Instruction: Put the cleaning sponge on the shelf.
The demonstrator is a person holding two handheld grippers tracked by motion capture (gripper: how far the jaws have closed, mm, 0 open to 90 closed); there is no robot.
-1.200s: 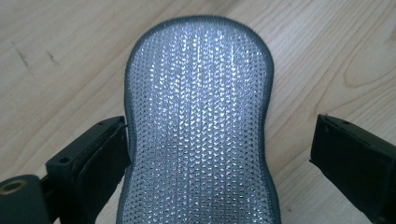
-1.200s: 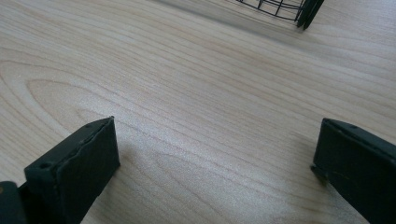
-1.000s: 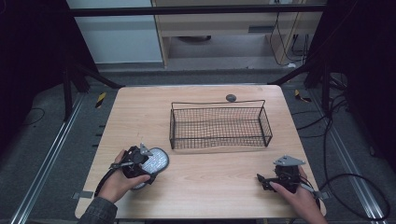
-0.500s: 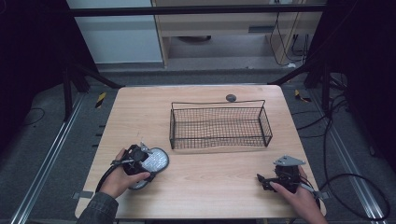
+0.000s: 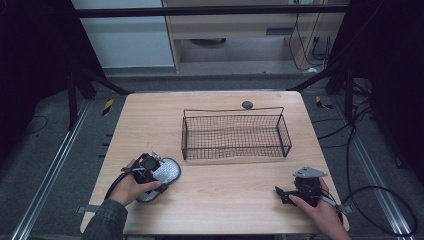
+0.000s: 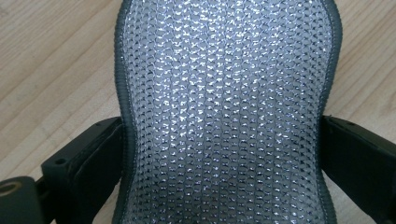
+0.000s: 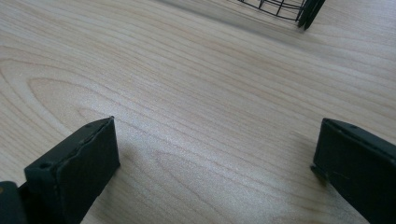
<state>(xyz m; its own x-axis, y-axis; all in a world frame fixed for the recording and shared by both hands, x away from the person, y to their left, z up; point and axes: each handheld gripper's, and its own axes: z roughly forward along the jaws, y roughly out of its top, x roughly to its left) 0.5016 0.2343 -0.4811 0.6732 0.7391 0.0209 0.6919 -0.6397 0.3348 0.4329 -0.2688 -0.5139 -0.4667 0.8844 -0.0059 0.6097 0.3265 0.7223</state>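
A silver mesh scouring pad [image 5: 168,171] with a dark edge lies on the wooden table [image 5: 220,200] at the front left. My left gripper [image 5: 160,176] is over its near end. In the left gripper view the pad [image 6: 224,93] runs away from me, and both black jaws press against its narrow waist, so the left gripper [image 6: 223,135] is shut on it. My right gripper [image 5: 281,194] rests at the front right and points left. In its own view the right gripper [image 7: 215,144] stands open over bare wood.
A black wire basket [image 5: 232,111] stands at the middle of the table with nothing in it; its corner [image 7: 285,7] shows ahead of the right gripper. A small dark round object [image 5: 247,104] lies behind the basket. Cables trail on the floor at the right.
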